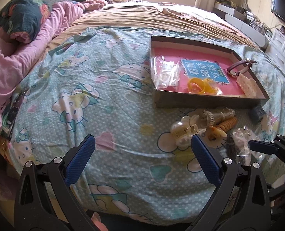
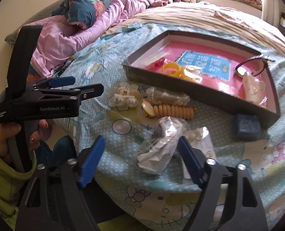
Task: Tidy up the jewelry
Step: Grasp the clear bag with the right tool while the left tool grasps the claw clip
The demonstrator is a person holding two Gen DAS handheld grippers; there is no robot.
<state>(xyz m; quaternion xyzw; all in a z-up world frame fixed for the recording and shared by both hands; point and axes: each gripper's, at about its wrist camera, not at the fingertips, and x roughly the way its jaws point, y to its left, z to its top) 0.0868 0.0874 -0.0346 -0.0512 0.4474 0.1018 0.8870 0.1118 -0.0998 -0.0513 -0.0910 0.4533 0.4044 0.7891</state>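
Right tongs (image 2: 140, 158): spread, with the crumpled bag (image 2: 157, 144) lying between my pads; the right pad (image 2: 188, 159) is just beside it and the left pad (image 2: 93, 157) stands clear, so nothing is pinched yet.
Left tongs (image 1: 142, 157): released, nothing in them, hovering over bare sheet (image 1: 84, 88); the clear clip (image 1: 182, 132) sits just ahead of their right pad.
Jewelry still out: clip, coil tie (image 2: 174, 111) and a clear comb-like piece (image 2: 167, 97) lie ahead of my right tongs, near the tray's front wall; a blue box (image 2: 245, 128) is ahead and to the right, close to that wall.
Jewelry already in: yellow bangles (image 2: 171, 69) and a watch (image 2: 252, 65) lie in the tray (image 2: 200, 94).
Risk, slip: the bag is slick, loose film; I may catch only a fold, and whatever is inside could slide out on the lift.
Risk, snag: closing low could pinch the sheet with the bag and drag the nearby pieces.
Risk, wall: the tray's front wall stands between me and the pink floor; a low carry could knock it.
Risk, edge: the bag lies near the bed's near edge; a fumble could send it off.
Room: open sheet left of my left tongs; the tray's far part looks free.
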